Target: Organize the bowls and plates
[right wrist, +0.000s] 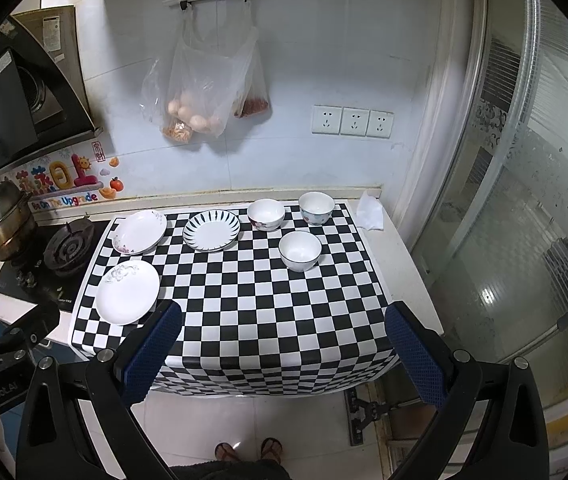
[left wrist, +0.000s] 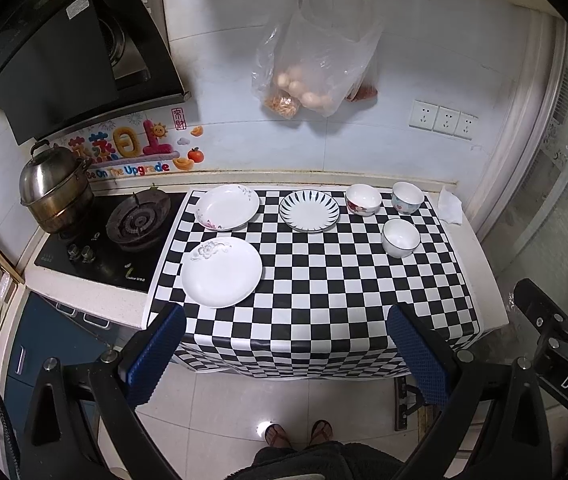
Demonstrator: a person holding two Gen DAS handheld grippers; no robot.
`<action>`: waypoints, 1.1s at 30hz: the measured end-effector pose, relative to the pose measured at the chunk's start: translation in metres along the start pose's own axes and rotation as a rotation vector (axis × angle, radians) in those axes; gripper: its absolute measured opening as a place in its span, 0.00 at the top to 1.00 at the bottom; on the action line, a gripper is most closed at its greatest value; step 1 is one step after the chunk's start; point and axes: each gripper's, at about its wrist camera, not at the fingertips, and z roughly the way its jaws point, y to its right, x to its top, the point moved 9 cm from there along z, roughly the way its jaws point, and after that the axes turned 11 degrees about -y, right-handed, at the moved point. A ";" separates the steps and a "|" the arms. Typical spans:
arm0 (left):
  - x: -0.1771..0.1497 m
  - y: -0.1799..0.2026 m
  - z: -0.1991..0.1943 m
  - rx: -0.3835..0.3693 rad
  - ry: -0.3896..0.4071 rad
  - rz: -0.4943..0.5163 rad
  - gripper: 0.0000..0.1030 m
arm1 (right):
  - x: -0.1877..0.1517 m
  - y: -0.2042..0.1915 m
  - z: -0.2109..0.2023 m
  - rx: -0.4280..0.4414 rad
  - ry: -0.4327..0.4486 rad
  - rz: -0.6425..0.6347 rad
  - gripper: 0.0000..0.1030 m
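While both hang short of the table's near edge, the left claw and right claw gape wide, holding nothing. Beyond, on the checkered cloth, three plates lie apart at left; three bowls, seemingly empty, stand upright at right.

Three plates and three bowls sit on checkered cloth.
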 end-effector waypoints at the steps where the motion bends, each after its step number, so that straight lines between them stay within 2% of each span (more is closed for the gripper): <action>1: 0.000 -0.001 0.000 0.001 0.002 0.001 0.00 | 0.000 0.002 0.000 0.000 0.000 0.000 0.00; 23: -0.004 0.009 -0.003 0.001 -0.007 -0.007 0.00 | -0.001 -0.002 0.003 -0.001 -0.007 -0.009 0.00; 29: -0.003 0.009 0.003 0.011 -0.015 -0.028 0.00 | 0.007 -0.005 0.020 0.014 -0.025 -0.020 0.00; 33: 0.012 -0.009 0.026 0.021 0.022 -0.074 0.00 | 0.021 -0.006 0.045 0.061 -0.009 -0.012 0.00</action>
